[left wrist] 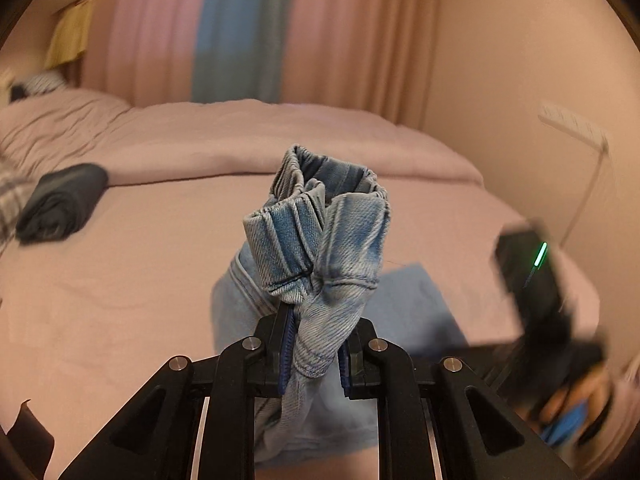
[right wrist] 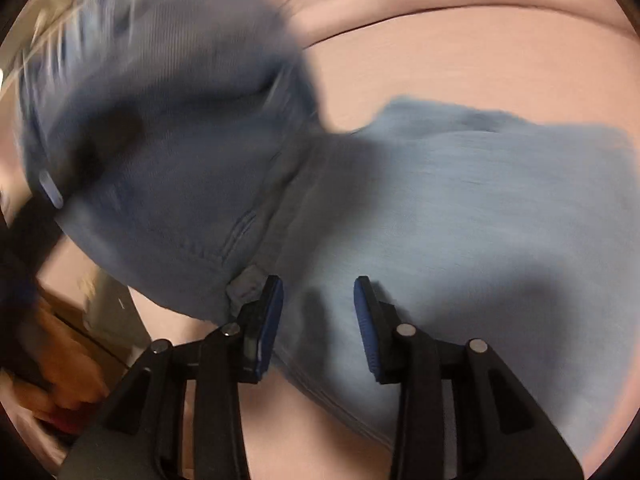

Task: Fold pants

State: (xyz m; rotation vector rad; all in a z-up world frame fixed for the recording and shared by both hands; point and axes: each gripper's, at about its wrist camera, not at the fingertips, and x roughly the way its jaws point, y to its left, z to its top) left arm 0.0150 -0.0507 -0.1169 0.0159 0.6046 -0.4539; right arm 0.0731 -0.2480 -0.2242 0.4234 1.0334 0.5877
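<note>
Light blue denim pants (left wrist: 320, 232) stand bunched between the blue pads of my left gripper (left wrist: 314, 354), which is shut on the waistband and holds it lifted above the pink bed (left wrist: 160, 260). The rest of the pants (right wrist: 480, 208) lies spread on the bed in the right wrist view, with a raised, blurred part at the upper left. My right gripper (right wrist: 318, 320) hovers just over the flat denim, jaws apart, nothing pressed between its pads. The right gripper's body (left wrist: 536, 280) shows blurred at the right of the left wrist view.
A folded dark garment (left wrist: 64, 204) lies at the bed's left side, beside plaid cloth (left wrist: 8, 200). Pink and blue curtains (left wrist: 240, 28) hang behind the bed. A person's hand (right wrist: 68, 368) shows at the lower left of the right wrist view.
</note>
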